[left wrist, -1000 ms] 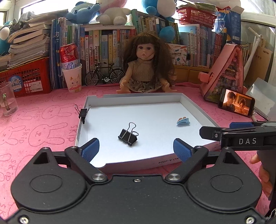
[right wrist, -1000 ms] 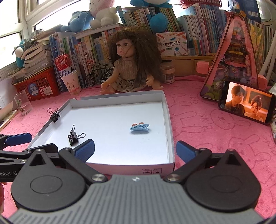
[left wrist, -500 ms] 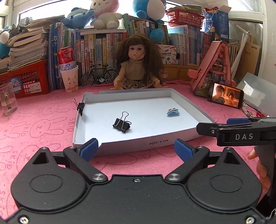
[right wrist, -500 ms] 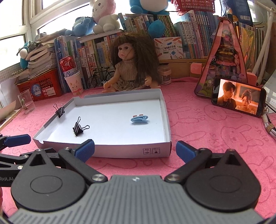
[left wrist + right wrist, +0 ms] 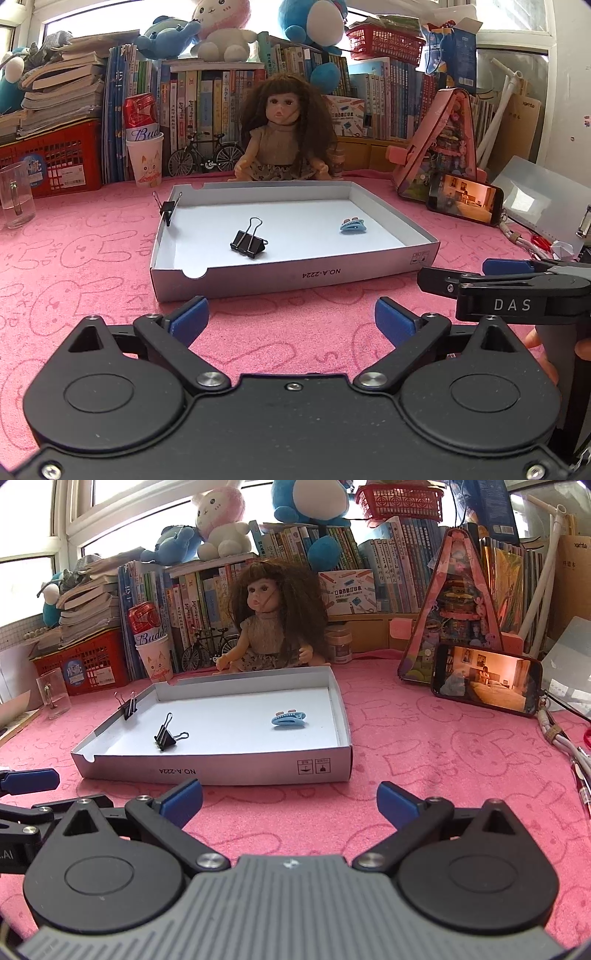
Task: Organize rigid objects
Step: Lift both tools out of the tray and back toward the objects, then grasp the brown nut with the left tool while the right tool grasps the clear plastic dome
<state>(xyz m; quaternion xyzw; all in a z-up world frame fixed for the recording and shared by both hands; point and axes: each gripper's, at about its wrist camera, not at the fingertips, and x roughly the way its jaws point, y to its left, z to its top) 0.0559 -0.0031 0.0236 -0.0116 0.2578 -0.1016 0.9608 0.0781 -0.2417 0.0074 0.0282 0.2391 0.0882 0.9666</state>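
Note:
A shallow white cardboard tray (image 5: 295, 275) (image 5: 221, 766) lies on the pink mat. Inside it sit a black binder clip (image 5: 248, 242) (image 5: 167, 735) and a small blue hair clip (image 5: 353, 225) (image 5: 288, 718). A second black binder clip (image 5: 168, 209) (image 5: 129, 706) is clamped on the tray's left wall. My left gripper (image 5: 291, 322) hovers open in front of the tray's near wall, nothing between its blue pads. My right gripper (image 5: 290, 800) is open too, just short of the tray's near right corner, and also shows at the right edge of the left wrist view.
A doll (image 5: 282, 140) sits behind the tray against rows of books. A phone (image 5: 485, 679) leans on a pink triangular case at right, with cables and pens (image 5: 561, 746) beside it. A paper cup holding a can (image 5: 144, 155), a red crate and a glass mug (image 5: 14, 197) stand left.
Both grippers have drawn back from the tray towards me; they were over its near edge and now the whole near wall shows in front of them. Both stayed open. The clips have not moved.

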